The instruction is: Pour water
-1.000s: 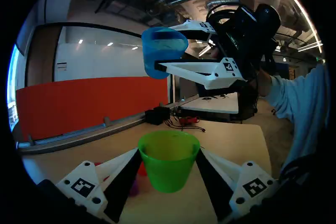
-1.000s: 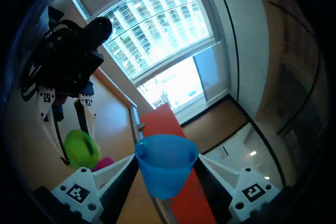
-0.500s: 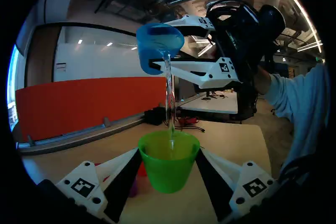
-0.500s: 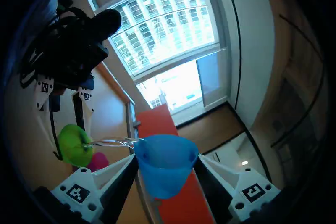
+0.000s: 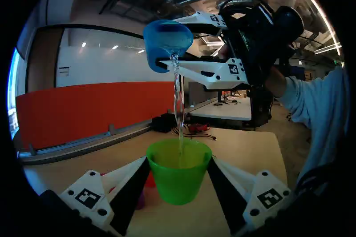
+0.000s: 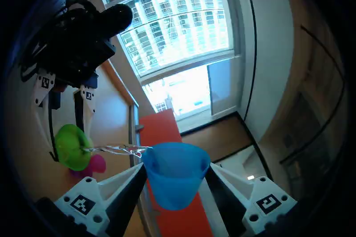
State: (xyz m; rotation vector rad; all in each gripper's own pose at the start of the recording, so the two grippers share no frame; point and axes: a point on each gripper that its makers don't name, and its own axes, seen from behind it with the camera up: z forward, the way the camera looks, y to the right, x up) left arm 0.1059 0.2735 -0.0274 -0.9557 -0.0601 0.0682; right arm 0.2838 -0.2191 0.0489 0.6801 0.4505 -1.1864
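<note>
My right gripper has its fingers clenched on the blue plastic cup, one on each side of the wall just under the rim. My left gripper grips the green plastic cup the same way, seated between its fingertips. I cannot tell whether its base rests on the wooden surface.

I judge both cups to be light, thin-walled and smooth. They would flex if squeezed hard and slip if held loosely. Mid-wall below the rim is the right place to hold, with firm but gentle pressure. The green cup should grow heavier as it fills and the blue one lighter.

The green cup stands upright between the left fingers, long axis vertical and mouth up. The blue cup hangs high above those fingertips, tipped well over. Its long axis leans toward horizontal and its mouth faces down and forward. A thin stream of water drops from its lower lip into the green cup's mouth. Seen from the right fingers, the green cup lies off to their left.
</note>
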